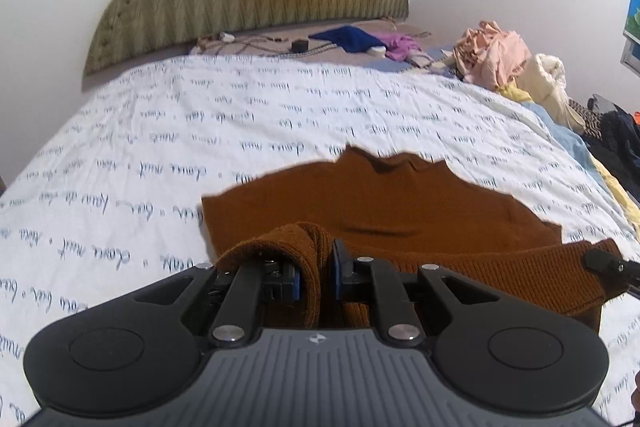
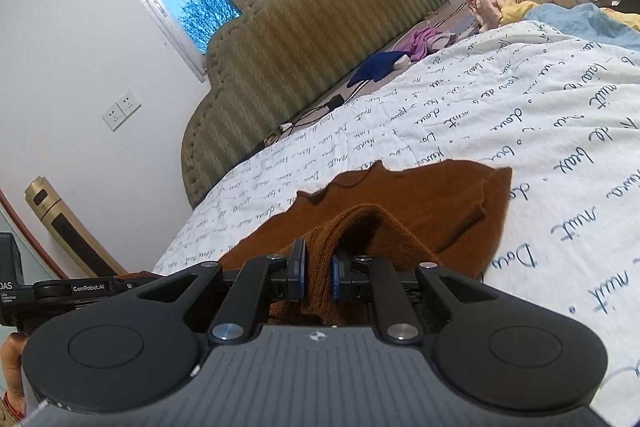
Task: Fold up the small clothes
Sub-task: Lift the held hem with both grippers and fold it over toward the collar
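Both tongs are clamped on the brown sweater (image 1: 380,211): left gripper (image 1: 316,279) and right gripper (image 2: 318,275) each pinch its ribbed hem (2 grips), lower center, over the bedsheet (image 1: 160,131).

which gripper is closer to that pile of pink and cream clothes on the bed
The right. The clothes pile lies on the far right part of the bed. The right gripper holds the brown sweater on that side; the left gripper holds its other end, farther away.
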